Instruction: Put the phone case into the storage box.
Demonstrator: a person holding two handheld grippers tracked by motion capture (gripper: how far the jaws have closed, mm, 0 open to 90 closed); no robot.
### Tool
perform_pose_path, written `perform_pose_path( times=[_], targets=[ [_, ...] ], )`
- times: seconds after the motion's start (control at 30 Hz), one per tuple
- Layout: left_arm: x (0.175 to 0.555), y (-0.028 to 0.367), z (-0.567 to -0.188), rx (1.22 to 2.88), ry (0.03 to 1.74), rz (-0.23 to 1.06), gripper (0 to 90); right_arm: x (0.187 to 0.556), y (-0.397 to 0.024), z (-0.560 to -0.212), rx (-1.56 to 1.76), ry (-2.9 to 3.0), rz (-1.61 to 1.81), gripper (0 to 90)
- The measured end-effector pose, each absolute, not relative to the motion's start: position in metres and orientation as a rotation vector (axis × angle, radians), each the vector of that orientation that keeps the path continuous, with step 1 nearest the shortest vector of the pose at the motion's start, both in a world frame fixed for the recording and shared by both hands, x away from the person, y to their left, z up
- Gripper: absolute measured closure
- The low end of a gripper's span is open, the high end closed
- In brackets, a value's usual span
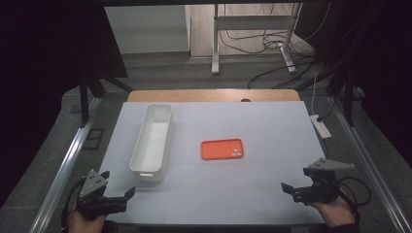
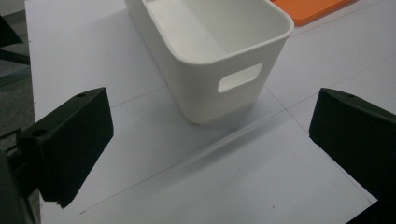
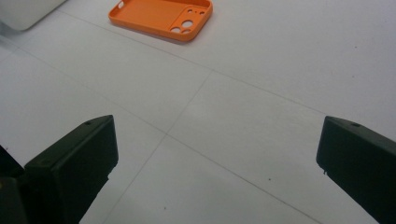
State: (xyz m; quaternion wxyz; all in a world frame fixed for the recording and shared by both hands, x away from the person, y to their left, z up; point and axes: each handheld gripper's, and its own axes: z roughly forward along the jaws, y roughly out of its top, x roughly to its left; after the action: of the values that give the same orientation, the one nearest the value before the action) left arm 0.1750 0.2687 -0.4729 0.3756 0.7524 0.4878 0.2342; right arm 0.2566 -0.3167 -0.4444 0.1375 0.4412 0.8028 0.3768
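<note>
The left gripper [image 1: 118, 187] has its jaws spread wide apart with nothing between them; in the left gripper view only bare white table [image 2: 201, 177] lies in the gap. It sits at the near left corner of the table, held by the person's left hand [image 1: 86, 221]. Just ahead of it stands the white bin [image 2: 210, 51], its short end with the oval handle cut-out turned toward the jaws, near but not touching them. The bin looks empty, though its far end is cut off in that view.

The right gripper [image 1: 294, 182] is likewise open wide and holds nothing, with plain table surface between its jaws in the right gripper view. It rests at the near right corner, in the person's right hand [image 1: 335, 213].

The orange phone case [image 1: 222, 149] lies flat near the middle of the table, inner side up, its camera cut-outs toward the right end. It is to the right of the bin, apart from it, and well apart from both grippers.
</note>
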Motion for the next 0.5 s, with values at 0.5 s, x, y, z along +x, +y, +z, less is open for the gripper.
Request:
perform_pose_path(
  times=[0.5],
  targets=[
    [0.174, 0.269, -0.473, 1.920, 1.245, 0.601, 1.1, 0.275, -0.304, -0.440, 1.223, 2.331, 1.130, 0.0]
  ],
)
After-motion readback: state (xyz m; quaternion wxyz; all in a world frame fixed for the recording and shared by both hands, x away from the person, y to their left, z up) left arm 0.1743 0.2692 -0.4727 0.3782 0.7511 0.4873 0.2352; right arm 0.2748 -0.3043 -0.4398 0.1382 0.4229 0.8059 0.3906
